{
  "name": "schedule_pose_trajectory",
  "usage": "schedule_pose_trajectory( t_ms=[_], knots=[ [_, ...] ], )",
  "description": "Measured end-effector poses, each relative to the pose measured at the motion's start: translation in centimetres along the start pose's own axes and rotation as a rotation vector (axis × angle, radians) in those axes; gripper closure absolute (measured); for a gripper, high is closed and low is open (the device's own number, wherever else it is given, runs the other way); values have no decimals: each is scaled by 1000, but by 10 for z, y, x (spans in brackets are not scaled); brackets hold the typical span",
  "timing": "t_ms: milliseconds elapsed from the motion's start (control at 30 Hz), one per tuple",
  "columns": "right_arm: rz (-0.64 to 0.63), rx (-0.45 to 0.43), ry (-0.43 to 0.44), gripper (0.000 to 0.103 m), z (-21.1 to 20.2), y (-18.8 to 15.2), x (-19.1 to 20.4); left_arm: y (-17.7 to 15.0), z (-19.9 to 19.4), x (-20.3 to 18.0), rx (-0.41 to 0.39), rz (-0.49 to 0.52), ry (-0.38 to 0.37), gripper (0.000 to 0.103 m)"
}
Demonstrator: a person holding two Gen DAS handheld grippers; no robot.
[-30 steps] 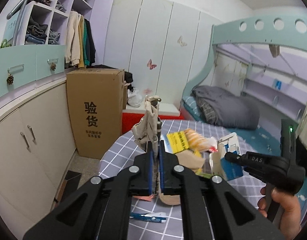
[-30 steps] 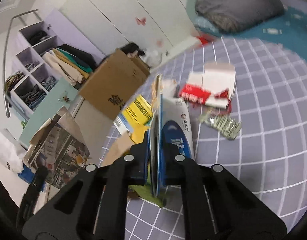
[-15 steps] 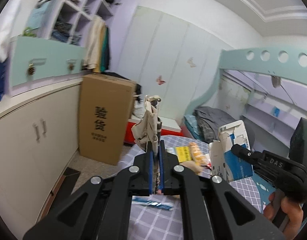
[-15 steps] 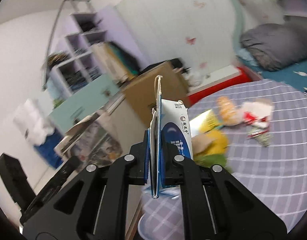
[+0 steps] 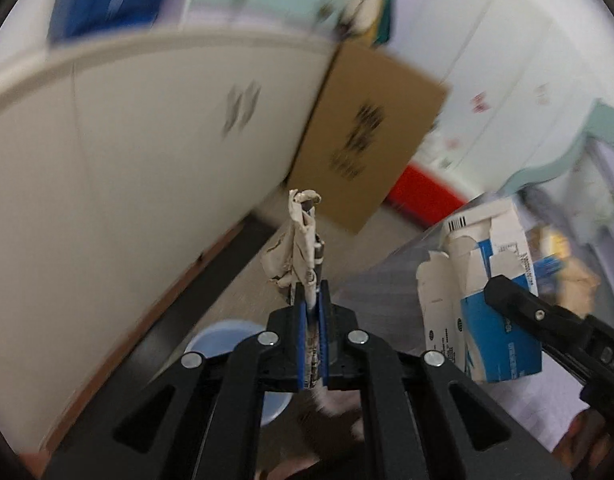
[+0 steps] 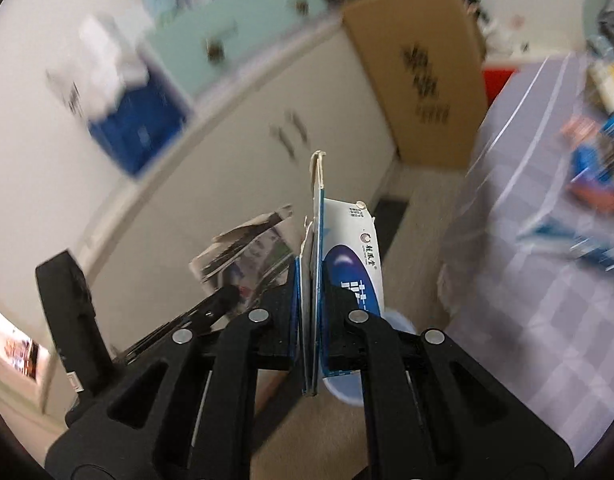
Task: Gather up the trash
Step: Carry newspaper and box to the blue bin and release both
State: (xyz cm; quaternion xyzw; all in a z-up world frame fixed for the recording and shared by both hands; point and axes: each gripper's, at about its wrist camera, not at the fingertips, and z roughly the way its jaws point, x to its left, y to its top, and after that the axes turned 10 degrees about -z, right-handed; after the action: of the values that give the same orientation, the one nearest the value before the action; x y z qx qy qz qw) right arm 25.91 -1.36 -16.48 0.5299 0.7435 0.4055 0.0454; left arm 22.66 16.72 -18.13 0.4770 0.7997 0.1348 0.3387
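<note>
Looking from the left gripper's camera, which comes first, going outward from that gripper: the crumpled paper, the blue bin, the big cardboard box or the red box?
1. Crumpled paper: clamped in the left gripper.
2. Blue bin: just below, on the floor, slightly left.
3. Cardboard box: farther ahead, against the cabinets.
4. Red box: behind the cardboard box, to its right.

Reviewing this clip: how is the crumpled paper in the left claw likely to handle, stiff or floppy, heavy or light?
The crumpled paper probably behaves as floppy but light: it stands up from the left claw with folds sagging to one side. It looks thin and creased, so it likely crushes rather than breaks. The pinch catches only its lower end, so it may slip if shaken.
</note>
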Motion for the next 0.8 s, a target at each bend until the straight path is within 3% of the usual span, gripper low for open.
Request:
schedule_pose_trajectory(
  t_ms=[133,300,333,400,433,800],
  knots=[
    [-5,132,-23,94,65,-23,-1,-8,56,33,111,-36,72,98],
    [8,220,-51,94,114,-39,-8,-13,107,51,199,-49,135,93],
    [20,234,-47,94,121,-41,-11,-13,113,52,209,-58,134,90],
    [32,250,-53,94,130,-44,-12,-14,125,57,234,-66,147,61],
    [33,255,-54,94,132,-45,-12,-16,128,60,237,-66,161,57],
    [33,293,-45,94,148,-51,-10,-23,131,96,236,-97,235,43]
  ],
)
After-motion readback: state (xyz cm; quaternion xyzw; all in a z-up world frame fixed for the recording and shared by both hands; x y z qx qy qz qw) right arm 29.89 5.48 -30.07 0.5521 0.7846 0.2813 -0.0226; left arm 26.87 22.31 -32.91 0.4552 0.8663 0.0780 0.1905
